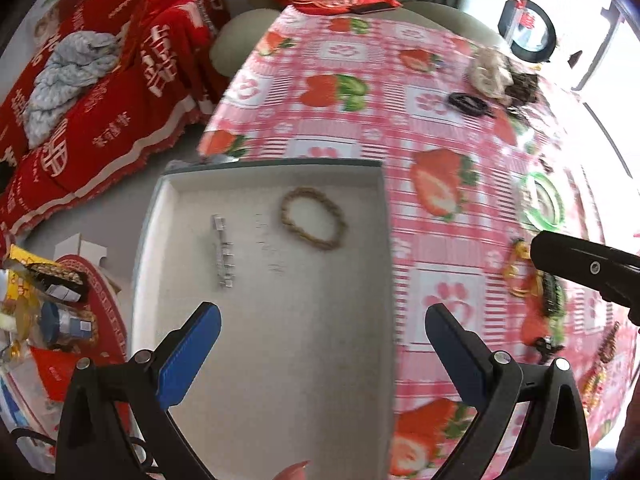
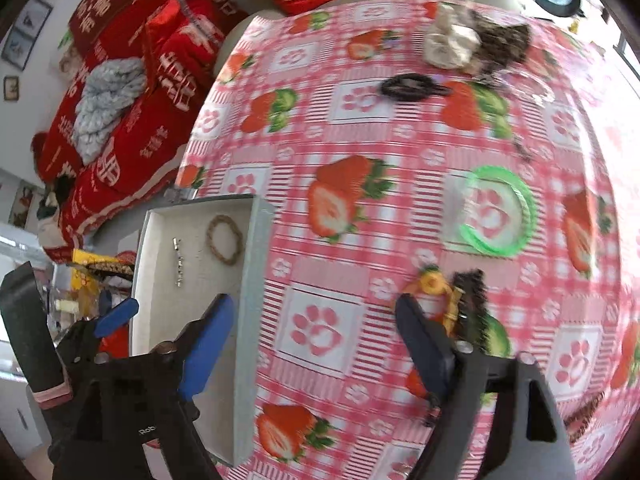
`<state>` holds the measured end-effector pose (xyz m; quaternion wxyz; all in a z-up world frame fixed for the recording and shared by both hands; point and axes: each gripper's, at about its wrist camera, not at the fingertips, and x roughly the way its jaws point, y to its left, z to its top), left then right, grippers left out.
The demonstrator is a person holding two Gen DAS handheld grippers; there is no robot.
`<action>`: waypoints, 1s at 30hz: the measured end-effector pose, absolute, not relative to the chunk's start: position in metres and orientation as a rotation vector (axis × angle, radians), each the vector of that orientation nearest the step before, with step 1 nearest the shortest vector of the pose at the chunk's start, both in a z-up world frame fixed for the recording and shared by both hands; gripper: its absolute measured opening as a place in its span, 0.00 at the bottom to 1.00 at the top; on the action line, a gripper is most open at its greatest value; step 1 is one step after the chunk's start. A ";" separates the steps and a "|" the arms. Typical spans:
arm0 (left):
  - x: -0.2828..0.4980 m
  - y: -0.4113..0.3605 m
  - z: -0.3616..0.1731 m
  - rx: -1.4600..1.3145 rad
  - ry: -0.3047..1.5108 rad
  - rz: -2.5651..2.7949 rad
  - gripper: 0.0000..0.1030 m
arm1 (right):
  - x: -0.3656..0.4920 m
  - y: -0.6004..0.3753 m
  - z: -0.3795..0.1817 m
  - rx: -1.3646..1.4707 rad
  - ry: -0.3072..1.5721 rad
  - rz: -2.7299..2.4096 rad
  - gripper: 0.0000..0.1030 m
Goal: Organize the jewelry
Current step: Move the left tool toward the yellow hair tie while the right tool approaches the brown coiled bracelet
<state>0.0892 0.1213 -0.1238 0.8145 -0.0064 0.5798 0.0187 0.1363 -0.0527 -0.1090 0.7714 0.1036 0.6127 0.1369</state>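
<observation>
A white shallow box point(image 1: 192, 184) lies at the table's left edge. Inside it are a brown beaded bracelet point(image 1: 314, 218) and a silver bar clip point(image 1: 224, 252). My left gripper point(image 1: 322, 316) hangs open over the box, with nothing between its blue pads. My right gripper point(image 2: 316, 304) is open too, empty, above the strawberry tablecloth point(image 2: 352, 128) just right of the box wall point(image 2: 256, 264). By its right finger lies a yellow and orange trinket point(image 2: 434, 284) with a dark fuzzy piece point(image 2: 472, 284). Farther off lies a green bangle point(image 2: 528, 208), and it appears again as the green bangle point(image 1: 560, 208).
A black hair clip point(image 2: 408, 87), a cream scrunchie point(image 2: 452, 46) and a dark scrunchie point(image 2: 504, 44) lie at the table's far side. More beaded pieces point(image 1: 608, 344) sit at the right edge. Red-covered seating point(image 1: 100, 92) and a low red stand with snacks point(image 1: 60, 312) are to the left.
</observation>
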 end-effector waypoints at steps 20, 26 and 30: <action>0.092 0.007 -0.135 0.085 1.296 -0.136 1.00 | 0.055 -0.235 -0.117 0.320 1.369 -0.086 0.83; 0.097 -0.008 -0.151 0.100 1.326 -0.135 1.00 | 0.029 -0.272 -0.125 0.336 1.391 -0.182 0.83; 0.103 -0.010 -0.160 0.094 1.341 -0.119 1.00 | 0.015 -0.288 -0.133 0.343 1.409 -0.230 0.83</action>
